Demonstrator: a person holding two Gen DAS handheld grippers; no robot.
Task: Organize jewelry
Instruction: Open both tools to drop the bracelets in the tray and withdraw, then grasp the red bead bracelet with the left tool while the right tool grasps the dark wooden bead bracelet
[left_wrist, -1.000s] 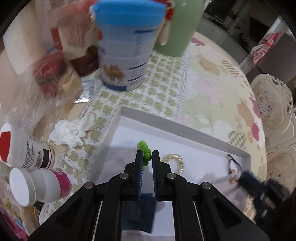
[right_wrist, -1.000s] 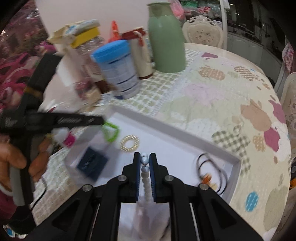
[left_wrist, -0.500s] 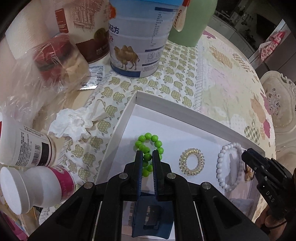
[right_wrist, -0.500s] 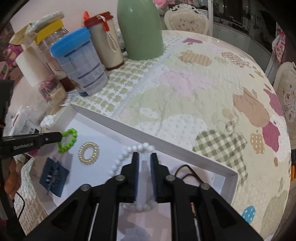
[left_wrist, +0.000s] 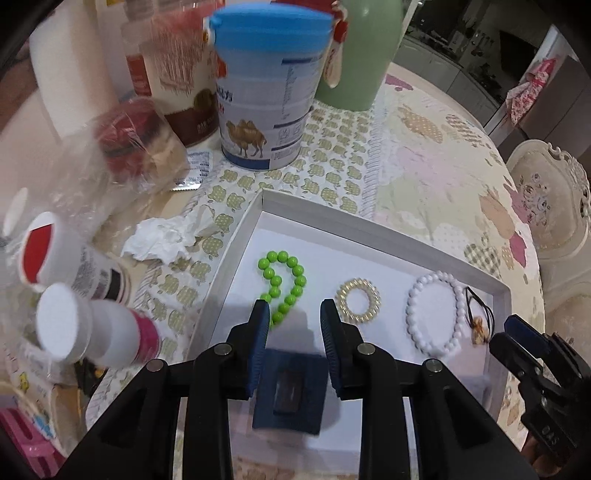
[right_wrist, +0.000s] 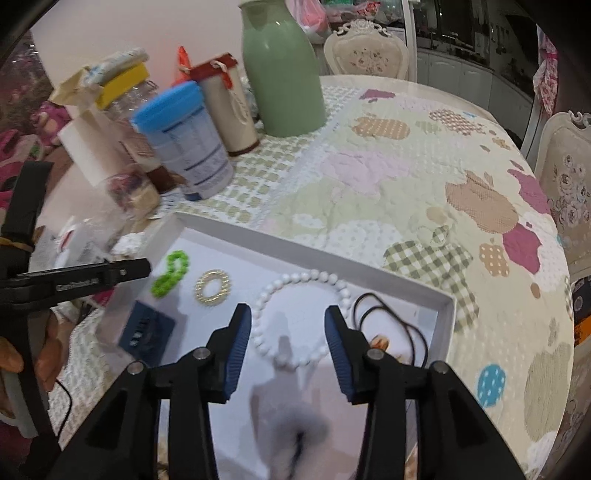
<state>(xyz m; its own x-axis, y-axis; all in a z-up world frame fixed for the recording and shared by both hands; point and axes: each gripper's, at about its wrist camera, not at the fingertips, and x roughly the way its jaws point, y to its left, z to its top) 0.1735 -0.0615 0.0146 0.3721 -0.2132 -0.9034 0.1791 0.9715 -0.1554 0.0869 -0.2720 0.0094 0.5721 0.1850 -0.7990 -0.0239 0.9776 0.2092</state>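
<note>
Green beads are lying loose on the white floor of the tray (left_wrist: 388, 236): the green bracelet (left_wrist: 282, 284) is resting in a pinched, hooked loop near the tray's left wall, no longer clamped as it was a second ago. Its lower end is sitting between the tips of the left gripper (left_wrist: 291, 317), whose jaws have just been opening and are now standing spread, with the pads not pressing on the beads. Just beside the green bracelet, toward the middle, the gold spiral ring (left_wrist: 357, 304) is lying flat, and next along, the white bead bracelet (right_wrist: 299, 321) is lying as an open circle. The right gripper (right_wrist: 288, 325) is likewise hanging over that circle with its jaws parted, having just been opening; the beads are passing between its fingers but nothing is gripping them. A second ago both tongs were clenched on their bracelets, so both pieces are now set down and released side by side.

At the tray's right end a black cord with an orange pendant (right_wrist: 391, 325) is lying coiled, and nearer the front a dark blue square piece (left_wrist: 290, 391) is sitting under the left gripper. Judging by this, the row of ringed pieces is forming, and the cord and blue piece are perhaps still waiting for tidying. Around the tray, tins, a green jug (right_wrist: 282, 74) and bottles are crowding the patterned tablecloth (right_wrist: 424, 177).
</note>
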